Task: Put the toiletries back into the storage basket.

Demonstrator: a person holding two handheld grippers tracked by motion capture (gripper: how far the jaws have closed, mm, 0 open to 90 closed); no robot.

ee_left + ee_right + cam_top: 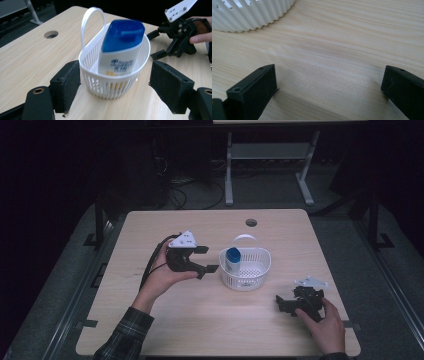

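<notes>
A white slotted basket [260,270] with a hoop handle stands at the middle of the wooden table. A white bottle with a blue cap [233,259] leans inside it on its left side. My left gripper [206,259] hovers just left of the basket, open, its jaws pointing at it. In the left gripper view the basket [146,53] and the bottle [120,50] stand beyond the wide-apart pads, which touch nothing. My right gripper [281,304] rests low at the front right, open, over bare wood [329,87]. The basket wall [249,15] lies ahead of it.
A round cable hole [251,222] sits near the table's far edge. In the left gripper view the right gripper [152,45] and a person's fingers lie beyond the basket. A metal stand [270,155] is on the floor past the table.
</notes>
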